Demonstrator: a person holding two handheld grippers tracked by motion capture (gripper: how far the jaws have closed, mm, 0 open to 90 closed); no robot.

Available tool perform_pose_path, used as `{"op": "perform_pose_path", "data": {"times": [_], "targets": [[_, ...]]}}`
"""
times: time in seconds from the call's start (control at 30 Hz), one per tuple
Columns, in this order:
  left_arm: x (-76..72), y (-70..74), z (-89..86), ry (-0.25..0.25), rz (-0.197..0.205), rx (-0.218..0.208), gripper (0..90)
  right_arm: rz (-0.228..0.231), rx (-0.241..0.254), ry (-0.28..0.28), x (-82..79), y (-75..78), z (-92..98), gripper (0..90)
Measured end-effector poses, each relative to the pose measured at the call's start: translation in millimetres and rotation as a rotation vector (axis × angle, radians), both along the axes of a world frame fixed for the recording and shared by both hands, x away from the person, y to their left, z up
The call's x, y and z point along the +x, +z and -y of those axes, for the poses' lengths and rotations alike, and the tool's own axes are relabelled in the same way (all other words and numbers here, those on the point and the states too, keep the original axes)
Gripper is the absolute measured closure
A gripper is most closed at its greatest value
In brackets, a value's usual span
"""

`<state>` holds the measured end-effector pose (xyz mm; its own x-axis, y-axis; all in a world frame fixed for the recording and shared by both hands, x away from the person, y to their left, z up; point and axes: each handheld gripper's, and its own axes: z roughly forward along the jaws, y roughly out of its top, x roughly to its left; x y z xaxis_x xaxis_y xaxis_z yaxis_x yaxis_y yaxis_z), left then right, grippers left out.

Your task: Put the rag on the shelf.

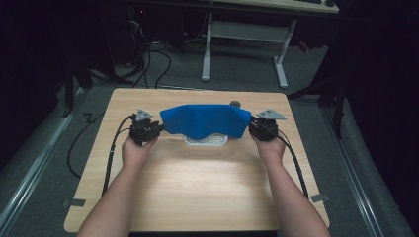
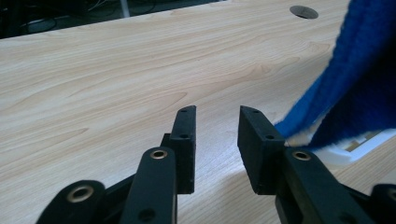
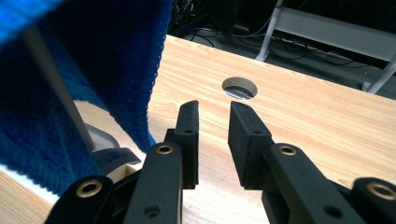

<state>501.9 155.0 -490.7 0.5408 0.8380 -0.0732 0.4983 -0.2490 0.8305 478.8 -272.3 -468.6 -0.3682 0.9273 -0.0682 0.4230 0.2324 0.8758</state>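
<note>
A blue knitted cloth hangs draped over a white rack at the middle of the wooden table. My left gripper sits at the cloth's left end, level with the table. In the left gripper view this gripper is open with only bare wood between the jaws, and the cloth hangs just to the right over the rack. My right gripper sits at the cloth's right end. In the right gripper view it is open and empty, with the cloth to its left.
A round hole is cut in the table just behind the cloth, seen also as a hole ahead of the right jaws. A white desk frame and cables lie on the floor beyond the table's far edge.
</note>
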Motion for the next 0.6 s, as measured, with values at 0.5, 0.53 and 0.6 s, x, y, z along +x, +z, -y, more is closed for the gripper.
{"op": "perform_pose_path", "data": {"times": [0.5, 0.53, 0.6], "targets": [[-10.0, 0.8, -14.3, 0.033, 0.004, -0.013, 66.7, 0.001, -0.004, -0.026, -9.9, 0.8, 9.0, 73.4], [-10.6, 1.0, -14.3, 0.032, 0.003, -0.013, 66.7, 0.0, -0.006, -0.024, -10.7, 0.7, 10.4, 73.2], [-12.6, 1.8, -14.7, 0.031, 0.01, -0.011, 66.7, -0.001, -0.002, -0.029, -12.7, 1.1, 11.6, 73.0]]}}
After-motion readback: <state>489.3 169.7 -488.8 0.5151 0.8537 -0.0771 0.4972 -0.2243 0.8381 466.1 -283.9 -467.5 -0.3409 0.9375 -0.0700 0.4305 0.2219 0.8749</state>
